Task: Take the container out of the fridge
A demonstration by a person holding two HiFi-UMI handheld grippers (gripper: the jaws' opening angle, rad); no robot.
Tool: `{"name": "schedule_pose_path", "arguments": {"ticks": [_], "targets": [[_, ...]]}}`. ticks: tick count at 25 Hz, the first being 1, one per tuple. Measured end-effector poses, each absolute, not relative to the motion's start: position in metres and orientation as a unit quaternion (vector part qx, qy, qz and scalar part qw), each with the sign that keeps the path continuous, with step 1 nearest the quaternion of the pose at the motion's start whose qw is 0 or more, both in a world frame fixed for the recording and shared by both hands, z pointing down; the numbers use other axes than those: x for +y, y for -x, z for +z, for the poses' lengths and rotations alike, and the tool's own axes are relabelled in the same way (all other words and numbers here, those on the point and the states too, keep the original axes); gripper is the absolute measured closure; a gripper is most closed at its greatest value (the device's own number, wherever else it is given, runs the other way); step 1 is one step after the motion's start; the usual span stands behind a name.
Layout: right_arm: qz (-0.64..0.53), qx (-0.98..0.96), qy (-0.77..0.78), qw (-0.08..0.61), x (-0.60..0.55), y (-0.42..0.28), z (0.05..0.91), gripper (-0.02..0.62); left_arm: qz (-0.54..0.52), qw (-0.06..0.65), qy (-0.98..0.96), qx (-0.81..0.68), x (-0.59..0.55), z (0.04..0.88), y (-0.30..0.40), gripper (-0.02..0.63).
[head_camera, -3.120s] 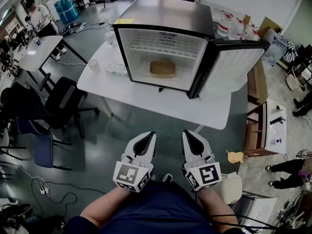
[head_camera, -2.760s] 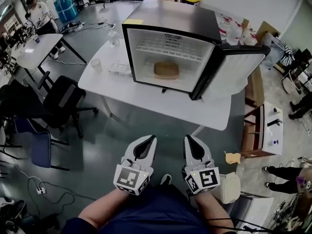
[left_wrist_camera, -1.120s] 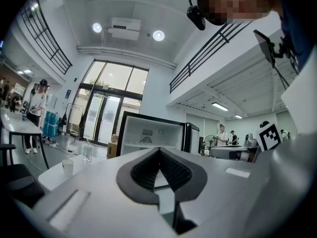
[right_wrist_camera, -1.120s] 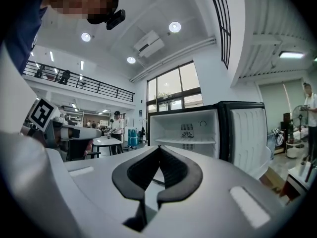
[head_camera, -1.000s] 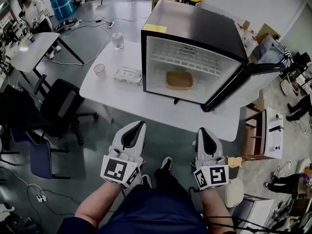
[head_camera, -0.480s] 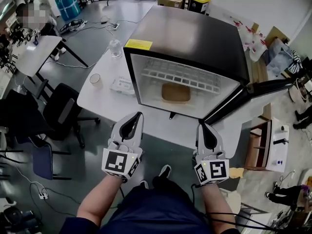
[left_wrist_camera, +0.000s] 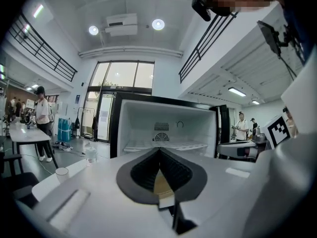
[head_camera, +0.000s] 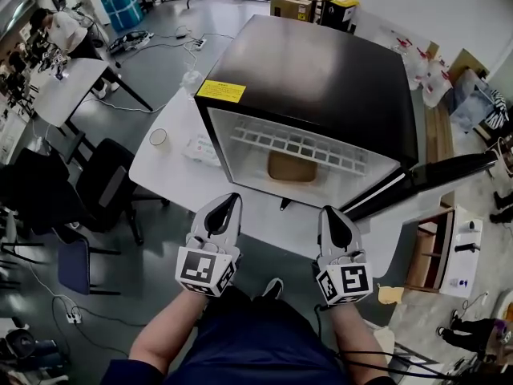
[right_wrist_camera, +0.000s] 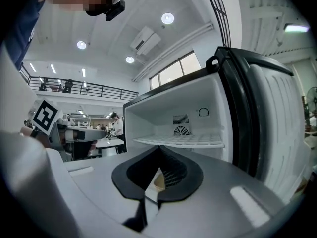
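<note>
A tan container (head_camera: pixel 292 167) lies on the floor of the open black-topped fridge (head_camera: pixel 321 62), under its white wire shelf (head_camera: pixel 300 145). Both grippers are held level just in front of the table edge and point at the fridge opening. My left gripper (head_camera: pixel 227 201) is shut and holds nothing. My right gripper (head_camera: pixel 331 212) is also shut and holds nothing. In the left gripper view the container (left_wrist_camera: pixel 162 185) shows as a tan sliver behind the shut jaw tips (left_wrist_camera: pixel 159 150). The right gripper view shows the same sliver (right_wrist_camera: pixel 158 181) below its tips (right_wrist_camera: pixel 159 148).
The fridge door (head_camera: pixel 433 184) stands open to the right. On the white table (head_camera: pixel 172 179) left of the fridge are a paper cup (head_camera: pixel 158 137), a flat packet (head_camera: pixel 202 147) and a water bottle (head_camera: pixel 191 79). Office chairs (head_camera: pixel 112 187) stand at the left, a white cabinet (head_camera: pixel 455 251) at the right.
Both grippers have moved forward to the table edge, toward the fridge. The fridge now sits closer and larger in the head view, seen more from above.
</note>
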State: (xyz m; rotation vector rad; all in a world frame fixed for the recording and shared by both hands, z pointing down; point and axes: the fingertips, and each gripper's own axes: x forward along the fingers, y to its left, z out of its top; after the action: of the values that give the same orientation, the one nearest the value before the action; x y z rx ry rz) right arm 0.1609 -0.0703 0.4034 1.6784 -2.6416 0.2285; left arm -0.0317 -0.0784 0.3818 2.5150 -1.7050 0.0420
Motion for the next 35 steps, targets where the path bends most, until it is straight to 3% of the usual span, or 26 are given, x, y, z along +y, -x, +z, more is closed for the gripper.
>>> {"name": "schedule_pose_path", "arguments": {"ticks": [14, 21, 25, 30, 35], "targets": [[0.086, -0.775, -0.626, 0.028, -0.107, -0.165, 0.420, 0.588, 0.060, 0.114, -0.885, -0.447, -0.164, 0.453, -0.005, 0.603], [0.099, -0.735, -0.670, 0.037, -0.102, -0.158, 0.428, 0.589, 0.093, 0.184, -0.900, -0.384, -0.195, 0.494, -0.027, 0.603], [0.113, -0.721, -0.682, 0.046, -0.095, -0.145, 0.437, 0.589, 0.112, 0.255, -0.886, -0.370, -0.205, 0.527, -0.032, 0.603], [0.132, -0.715, -0.684, 0.059, -0.085, -0.125, 0.452, 0.589, 0.081, 0.406, -0.830, -0.373, -0.212, 0.566, -0.026, 0.598], [0.155, -0.719, -0.675, 0.052, -0.074, -0.109, 0.469, 0.589, 0.062, 0.496, -0.776, -0.385, -0.212, 0.601, -0.022, 0.538]]}}
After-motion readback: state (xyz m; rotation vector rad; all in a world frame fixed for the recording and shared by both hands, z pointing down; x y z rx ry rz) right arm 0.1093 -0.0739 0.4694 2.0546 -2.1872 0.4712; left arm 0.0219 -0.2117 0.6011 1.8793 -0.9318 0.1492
